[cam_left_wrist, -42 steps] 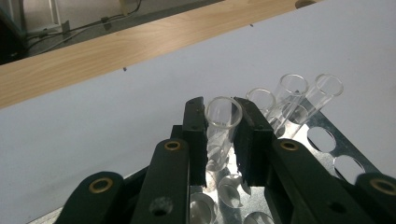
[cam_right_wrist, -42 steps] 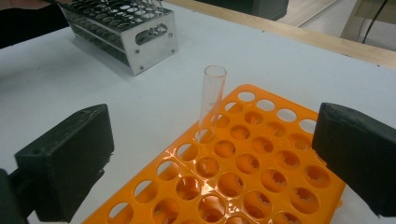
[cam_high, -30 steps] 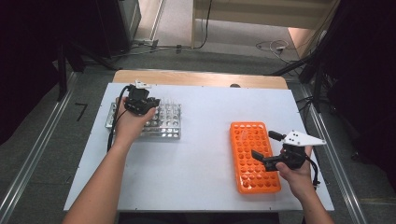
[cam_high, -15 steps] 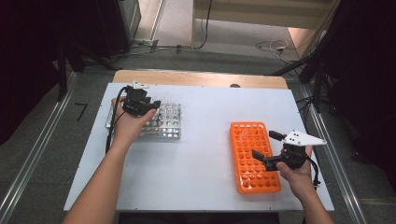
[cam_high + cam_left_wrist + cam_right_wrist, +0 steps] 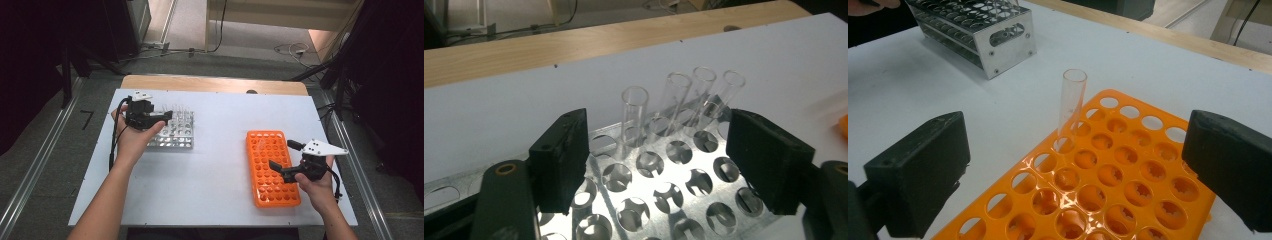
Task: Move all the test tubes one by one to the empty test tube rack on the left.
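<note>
I sit at a white table (image 5: 215, 200) with a wood strip along its far edge and a grey floor around it.

My left gripper (image 5: 659, 165) hangs over the metal rack (image 5: 175, 131). Its jaws have just been opening, and now they stand wide apart with nothing between them. Four glass tubes (image 5: 674, 107) stand upright in the far holes of the rack, just past the jaws. I think I hold this gripper low and pointed at them so I can pick the next one.

My right gripper (image 5: 1073, 170) waits over the orange rack (image 5: 272, 167), well apart from the metal one. Its jaws are wide open too, and they hold nothing. One clear tube (image 5: 1071, 105) stands in a hole near the far corner of the orange rack. I think the tubes are going from the metal rack to the orange one, so this rack has lots of free holes.

The table between the two racks is bare, so nothing blocks the way. The four tubes stand close together, though. My jaws could bump one when I grab its neighbour.
</note>
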`<state>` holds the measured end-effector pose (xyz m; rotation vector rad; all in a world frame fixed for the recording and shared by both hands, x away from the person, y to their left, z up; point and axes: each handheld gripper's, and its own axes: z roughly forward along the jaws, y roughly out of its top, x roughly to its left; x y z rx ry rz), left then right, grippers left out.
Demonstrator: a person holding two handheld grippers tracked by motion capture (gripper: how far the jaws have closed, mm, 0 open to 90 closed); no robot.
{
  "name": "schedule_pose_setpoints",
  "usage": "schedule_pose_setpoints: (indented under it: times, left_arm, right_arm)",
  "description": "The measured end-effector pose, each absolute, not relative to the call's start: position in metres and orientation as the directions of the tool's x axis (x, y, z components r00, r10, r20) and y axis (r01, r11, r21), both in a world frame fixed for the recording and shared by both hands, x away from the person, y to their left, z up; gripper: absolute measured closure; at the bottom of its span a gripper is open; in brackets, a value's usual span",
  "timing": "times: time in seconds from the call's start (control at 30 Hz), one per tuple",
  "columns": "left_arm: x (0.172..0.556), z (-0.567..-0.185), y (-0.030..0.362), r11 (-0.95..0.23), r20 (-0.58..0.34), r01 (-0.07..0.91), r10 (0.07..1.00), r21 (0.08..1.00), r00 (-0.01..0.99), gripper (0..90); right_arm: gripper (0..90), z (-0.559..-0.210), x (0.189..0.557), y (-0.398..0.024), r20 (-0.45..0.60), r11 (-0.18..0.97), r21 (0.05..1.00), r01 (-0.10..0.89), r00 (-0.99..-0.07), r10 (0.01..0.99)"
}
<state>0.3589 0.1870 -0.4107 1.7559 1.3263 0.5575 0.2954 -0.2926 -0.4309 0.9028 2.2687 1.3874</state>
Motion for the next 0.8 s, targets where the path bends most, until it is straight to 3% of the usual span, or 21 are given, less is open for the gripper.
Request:
schedule_pose_setpoints:
  times: [0.3, 0.8]
  left_arm:
    - [0.328, -0.406, 0.181, -0.066, -0.158, 0.496, 0.905, 0.866, 0.396, 11.1]
    - [0.281, -0.403, 0.162, -0.027, -0.212, 0.422, 0.834, 0.906, 0.509, 0.0]
  right_arm:
    - [0.0, -0.433, 0.3, -0.293, 0.058, 0.317, 0.879, 0.355, -0.741, 0.669]
    - [6.3, -0.437, 0.313, -0.293, 0.119, 0.289, 0.876, 0.386, -0.754, 0.646]
